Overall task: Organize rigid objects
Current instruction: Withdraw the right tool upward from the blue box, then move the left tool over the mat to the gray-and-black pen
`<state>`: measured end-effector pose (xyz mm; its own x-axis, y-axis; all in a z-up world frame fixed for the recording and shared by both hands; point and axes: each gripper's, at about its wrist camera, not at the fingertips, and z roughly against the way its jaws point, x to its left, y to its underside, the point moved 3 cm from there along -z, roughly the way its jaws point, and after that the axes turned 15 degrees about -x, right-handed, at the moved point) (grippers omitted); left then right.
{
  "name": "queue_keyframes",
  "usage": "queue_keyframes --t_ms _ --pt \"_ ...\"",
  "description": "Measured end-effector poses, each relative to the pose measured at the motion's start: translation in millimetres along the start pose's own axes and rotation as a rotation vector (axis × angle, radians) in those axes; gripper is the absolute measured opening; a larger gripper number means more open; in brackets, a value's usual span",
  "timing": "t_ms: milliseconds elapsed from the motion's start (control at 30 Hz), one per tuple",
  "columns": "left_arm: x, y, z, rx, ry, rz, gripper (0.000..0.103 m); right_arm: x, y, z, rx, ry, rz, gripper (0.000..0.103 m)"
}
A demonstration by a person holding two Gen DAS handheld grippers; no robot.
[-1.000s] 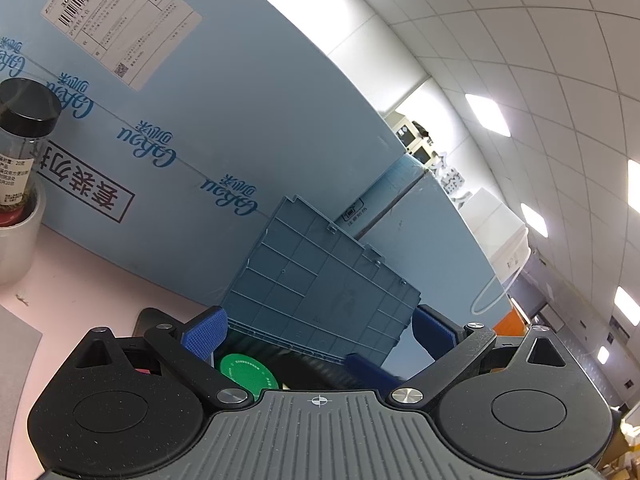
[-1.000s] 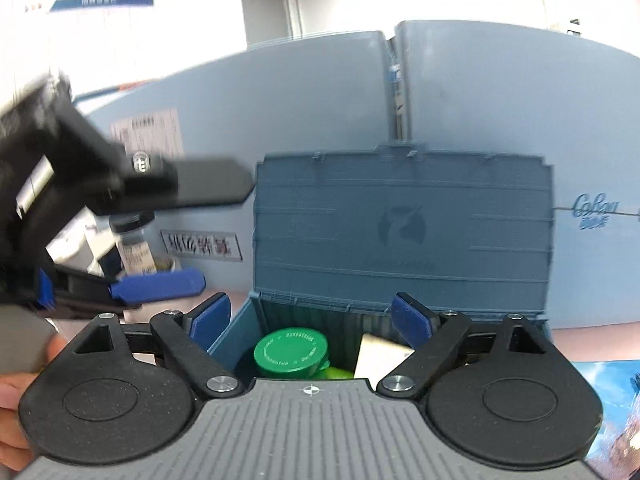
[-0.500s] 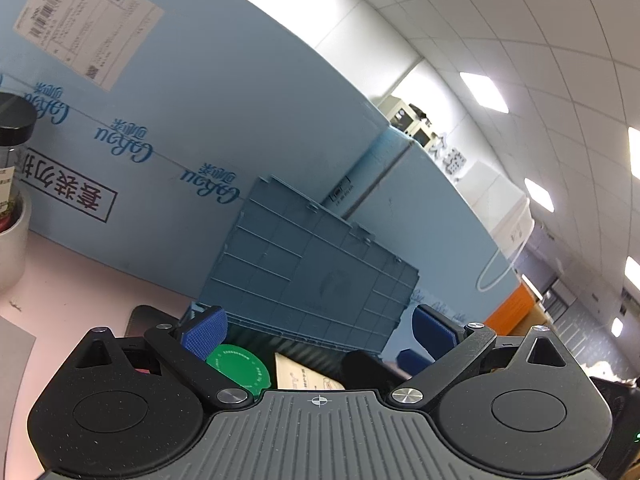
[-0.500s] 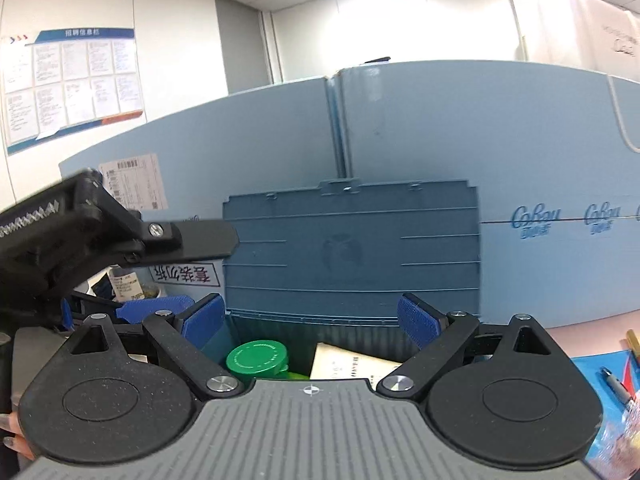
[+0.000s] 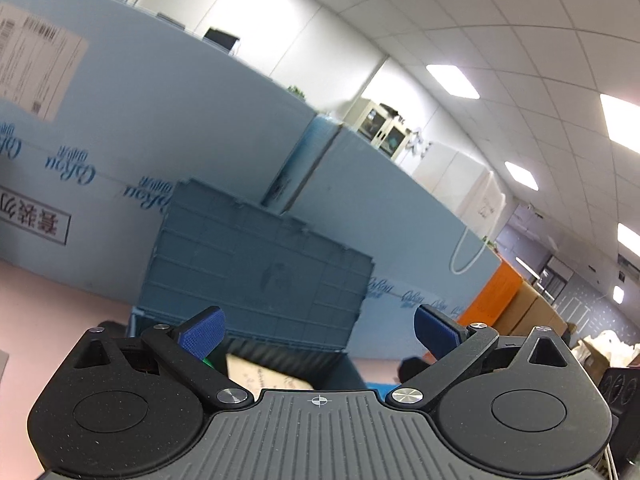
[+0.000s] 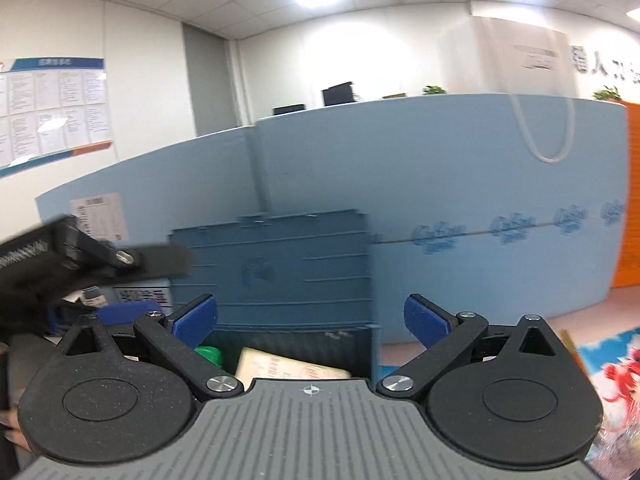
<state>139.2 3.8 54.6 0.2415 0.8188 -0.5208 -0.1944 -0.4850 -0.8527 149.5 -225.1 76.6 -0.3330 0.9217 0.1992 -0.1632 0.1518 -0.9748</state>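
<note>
At far left of the right wrist view, left gripper (image 6: 132, 260) seen side-on, dark and blurred, over a small jar (image 6: 93, 295); spread not readable from that side. Just right of it, blue bin (image 6: 296, 336) standing open on the pink table (image 6: 624, 304), lid (image 6: 276, 264) upright against the light-blue panel (image 6: 460, 184). Inside the bin, green cap (image 6: 208, 354) at left and tan carton (image 6: 280, 364) to its right, both low behind the right gripper (image 6: 311, 320). Right gripper's jaws opening, blue pads (image 6: 196, 318) wide apart with nothing between them, hanging just near of the bin's rim. Bright printed sheet (image 6: 600, 360) lying on the table at far right.

From the left wrist view, same layout tilted: left gripper (image 5: 320, 330) spread wide and empty, pads (image 5: 204, 334) clear of everything, bin (image 5: 280, 344) and raised lid (image 5: 256, 264) straight ahead, carton (image 5: 264, 376) peeking between the fingers, a sliver of green beside the left pad. Table (image 5: 52, 312) bare pink to the left, orange panel (image 5: 492, 296) far right.
</note>
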Motion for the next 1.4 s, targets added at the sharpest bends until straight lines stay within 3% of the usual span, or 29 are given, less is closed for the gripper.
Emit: queue_keyframes --t_ms 100,233,400,600,800,933,1033,1167,1233,1300,1400 --pt "-18.2 7.2 0.0 -0.008 0.009 -0.057 0.102 -22.8 -2.3 12.8 -0.014 0.042 -0.036 0.1" --pt "-53.6 24.9 -1.1 -0.001 0.075 -0.138 0.102 -47.9 -1.1 27.2 -0.019 0.085 -0.071 0.1" --pt "-87.3 47.5 0.8 -0.029 0.088 -0.261 0.102 -78.2 0.4 44.9 -0.043 0.159 -0.091 0.1" --pt "-114.9 65.4 -9.2 0.013 0.113 -0.276 0.102 -119.0 1.8 65.3 -0.087 0.248 -0.126 0.101" --pt "-140.7 87.9 -33.0 0.089 0.13 -0.26 0.102 -164.1 16.5 79.6 -0.148 0.494 -0.073 0.101" --pt "-158.4 107.3 -52.2 0.129 0.157 -0.246 0.1 -203.8 29.0 92.6 -0.184 0.587 -0.209 0.101" --pt "-167.0 125.8 -72.2 0.172 0.13 -0.208 0.097 -222.2 34.5 104.9 -0.224 0.618 -0.298 0.101" --pt "-173.4 154.8 -103.4 0.269 0.081 -0.152 0.081 -234.8 37.8 116.0 -0.257 0.644 -0.363 0.101" --pt "-174.7 170.4 -122.2 0.3 0.06 -0.147 0.064 -237.1 39.8 116.9 -0.259 0.643 -0.383 0.101" --pt "-169.3 182.7 -141.3 0.306 0.009 -0.153 0.029 -238.2 43.2 115.9 -0.246 0.63 -0.4 0.101" --pt "-154.9 197.1 -167.7 0.336 -0.08 -0.12 0.024 -238.4 46.4 111.3 -0.217 0.606 -0.423 0.101"
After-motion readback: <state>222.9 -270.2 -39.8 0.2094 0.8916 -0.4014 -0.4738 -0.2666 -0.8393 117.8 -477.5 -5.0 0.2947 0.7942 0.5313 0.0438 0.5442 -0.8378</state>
